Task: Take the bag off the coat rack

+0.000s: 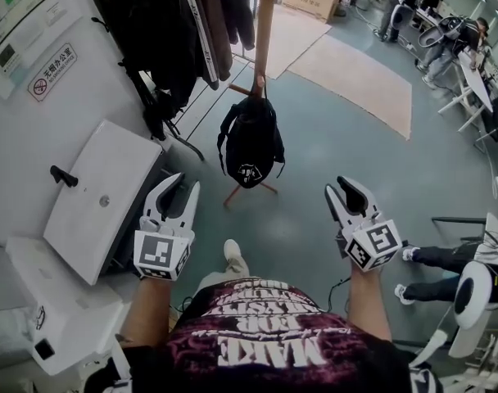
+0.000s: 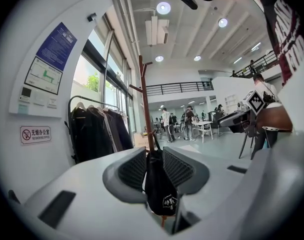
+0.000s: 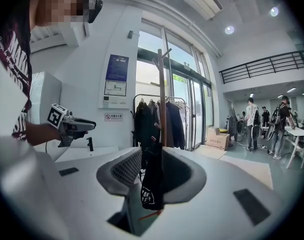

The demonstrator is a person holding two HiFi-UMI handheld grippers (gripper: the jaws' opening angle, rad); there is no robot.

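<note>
Jaws apart and empty, the left gripper (image 1: 178, 188) and right gripper (image 1: 341, 191) point side by side at the black bag (image 1: 251, 142), well short of it. It hangs low on the wooden coat rack (image 1: 265, 23). This looks like the approach. The next move calls for closing in and lifting the strap clear.

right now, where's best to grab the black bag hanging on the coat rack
Probably the top loop, where the black bag hooks onto the coat rack. Come from the front, opposite the rack: the bag hangs free there, and lifting the loop should unhook it.
</note>
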